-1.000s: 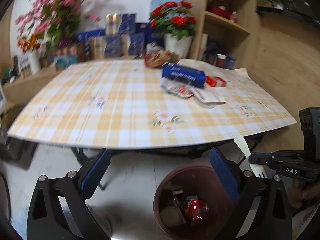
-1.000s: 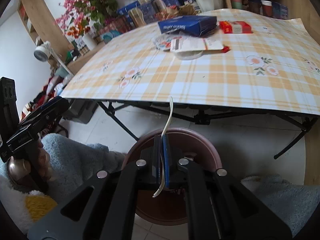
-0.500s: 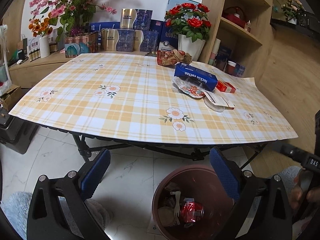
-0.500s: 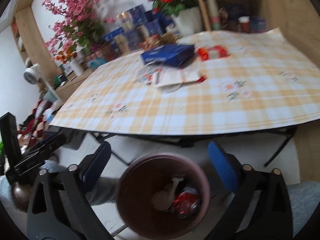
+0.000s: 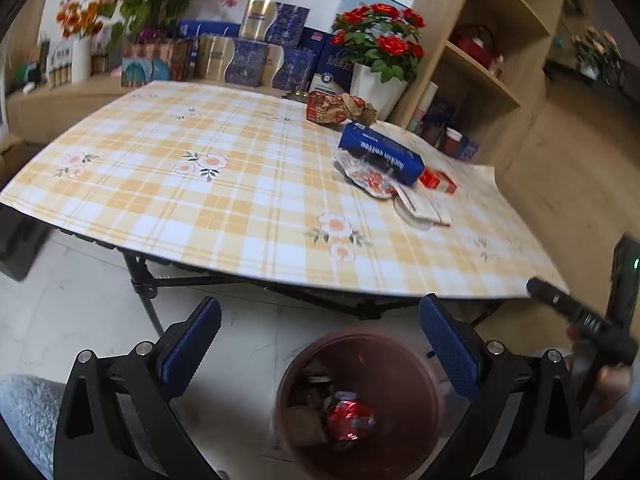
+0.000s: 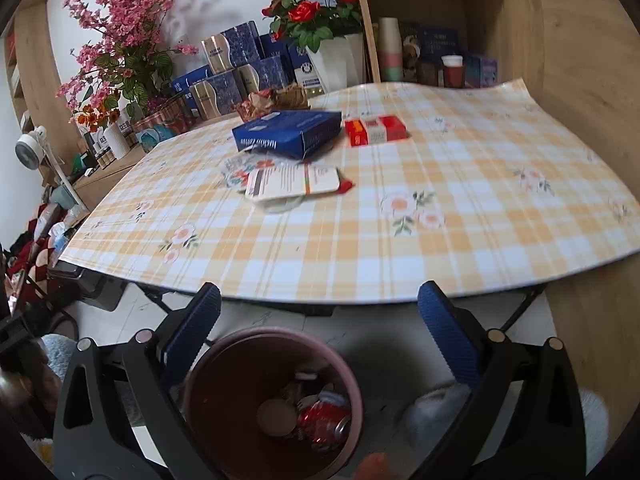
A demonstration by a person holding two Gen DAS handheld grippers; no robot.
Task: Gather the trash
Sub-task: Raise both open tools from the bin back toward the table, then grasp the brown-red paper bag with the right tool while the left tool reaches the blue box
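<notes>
Brown round plastic bin, below the worktop's near edge, is now holding the white spoon I was gripping; right gripper is hanging released, left gripper likewise, while wrappers are waiting mid-worktop.

Bin on floor before table

Both wrist cameras look from low beside the table's near edge, facing across it; both show the bin below.
</notes>
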